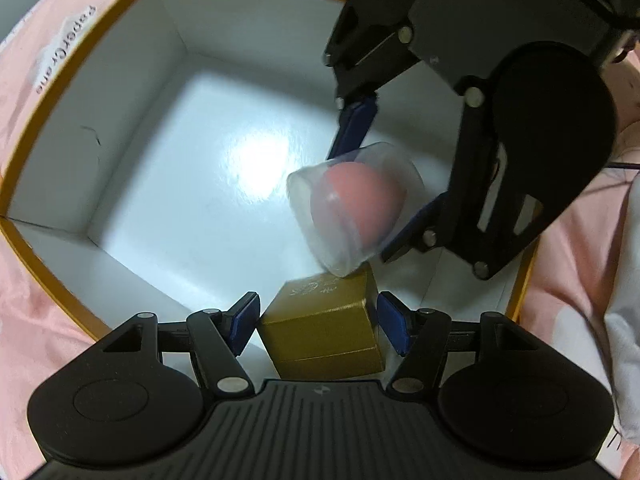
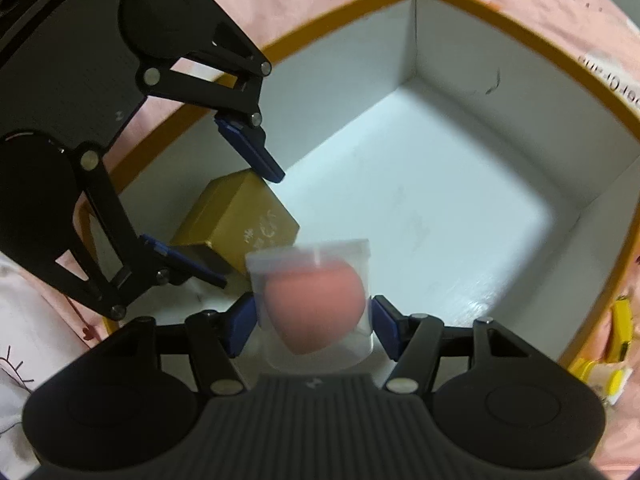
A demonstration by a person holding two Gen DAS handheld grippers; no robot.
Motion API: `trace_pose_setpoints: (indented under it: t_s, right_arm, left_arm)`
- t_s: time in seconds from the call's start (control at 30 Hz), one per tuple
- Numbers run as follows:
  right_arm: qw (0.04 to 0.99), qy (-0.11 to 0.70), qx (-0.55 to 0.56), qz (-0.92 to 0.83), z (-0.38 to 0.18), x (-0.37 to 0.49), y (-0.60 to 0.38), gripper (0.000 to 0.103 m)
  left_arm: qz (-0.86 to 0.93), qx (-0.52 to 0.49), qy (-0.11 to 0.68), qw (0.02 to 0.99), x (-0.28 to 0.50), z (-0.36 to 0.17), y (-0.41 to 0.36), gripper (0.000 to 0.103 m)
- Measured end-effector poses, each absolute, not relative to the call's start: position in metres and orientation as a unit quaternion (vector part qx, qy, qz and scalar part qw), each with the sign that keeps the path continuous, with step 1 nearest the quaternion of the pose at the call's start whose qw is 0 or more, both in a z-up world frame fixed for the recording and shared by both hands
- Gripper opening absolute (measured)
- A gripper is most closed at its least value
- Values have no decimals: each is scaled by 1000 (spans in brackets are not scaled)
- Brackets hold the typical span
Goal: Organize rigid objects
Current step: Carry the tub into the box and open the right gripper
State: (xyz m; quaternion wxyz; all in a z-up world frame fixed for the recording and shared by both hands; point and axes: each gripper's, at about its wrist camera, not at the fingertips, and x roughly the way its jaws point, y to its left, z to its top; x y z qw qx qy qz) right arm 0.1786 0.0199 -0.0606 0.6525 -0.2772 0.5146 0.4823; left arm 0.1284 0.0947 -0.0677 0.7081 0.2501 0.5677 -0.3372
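The left gripper (image 1: 318,322) has its jaws spread to either side of a gold box (image 1: 324,326); a slim gap shows at each blue pad (image 1: 390,320), so the jaws flank the box without pinching it. The right gripper (image 2: 312,320) has its jaws pressed onto a clear plastic case (image 2: 312,304) holding one pink egg-shaped sponge (image 2: 314,306); both pads meet the case's sides. Seen from the left wrist, that case (image 1: 352,208) hangs between the right jaws just ahead of the left jaws, tilted, its lower corner at the gold box's top edge; actual contact cannot be told. Both jaws reach into one large white-lined box with an orange rim (image 1: 132,92). Inside it: one gold box, resting near a wall, and one case. The big box sits on pink bedding (image 1: 24,340).
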Motion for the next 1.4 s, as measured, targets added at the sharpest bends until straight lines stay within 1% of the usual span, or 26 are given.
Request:
trace_pose_setpoints:
  t_s: [0.27,0.3,0.37,0.47,0.57,0.6,0.7,0.8,1.0,1.23,1.33,1.4]
  right_arm:
    - [630,543,-290,473,-74,176,26,61]
    - [630,546,-285,472,-74,178,26,62]
    - [632,554,-272,470,-75,181,25,67]
    - [633,565,-245,470,-74,191,26,68]
    - [633,574,-227,467,-72,196,24,65]
    - [631,580,-222,465,-73,197,23,61]
    - [624,606,-201,451,-78,190,30,56]
    - [623,634,-169,426,-88,193,35,55]
    - [628,680,-78,370,-104,202,36,54]
    - [604,720,-3,341,-124,208,36,54]
    - [605,719,-1,340,-125,208,38,55]
    - [609,716,-14,341,-116,200,32,58]
  left_arm:
    - [-371,239,598,669,136,-67,94,71]
    - [-381,234,602,662,137,-67,94,71]
    - [-398,230,610,646,140,-66,93,72]
    - [-400,221,619,639,149,-68,93,73]
    - [-407,189,627,637,157,-66,100,74]
    - [-407,182,627,639,161,-63,101,74]
    - [-391,189,626,648,162,-60,105,74]
    - [-386,192,633,643,161,-56,108,73]
    - [-395,205,639,628,165,-55,106,66]
    - [-398,207,642,622,164,-60,104,66]
    - [-399,210,640,622,167,-60,104,66]
    - [-400,213,640,621,168,-55,104,66]
